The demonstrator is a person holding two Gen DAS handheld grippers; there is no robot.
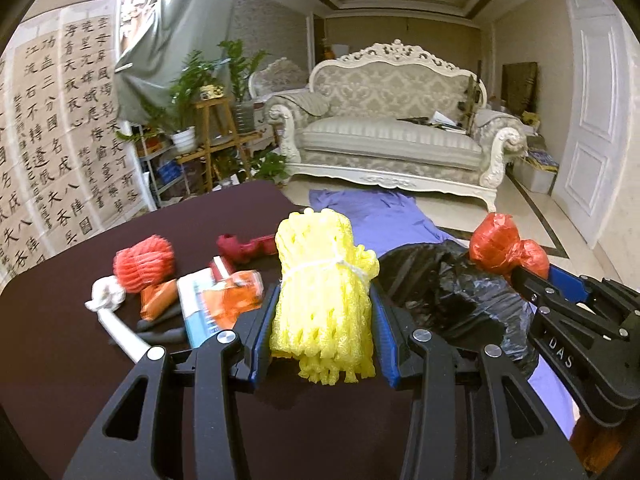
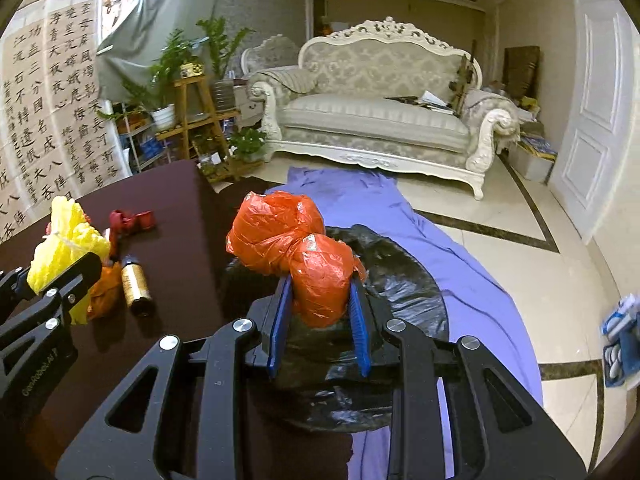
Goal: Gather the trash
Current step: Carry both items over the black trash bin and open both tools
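Starting at the left of the dark bench [image 1: 60, 360], the loose trash is lying in a cluster: a red foam net ball [image 1: 144, 266], a white crumpled wrapper [image 1: 105, 296], and a flat orange-and-blue packet [image 1: 218, 302]. These are looking light and limp; the packet would likely be slipping unless pinched across its flat body.

Moving right, the left tongs [image 1: 324, 316] are clamping the yellow foam net bundle [image 1: 324, 280] around its middle, just below the white tie. The foam is compressing softly between the blue pads, so it is probably weighing almost nothing and gripping well.

Further right, the black trash bag [image 2: 384, 280] is sagging open off the bench edge over a purple cloth [image 2: 460, 272] on the floor. The right tongs [image 2: 320, 300] are squeezing the crumpled orange plastic bag [image 2: 288, 236] at its lower lobe, directly above the bag's mouth. That film is thin and slick, and may be clinging to the pads when let go.
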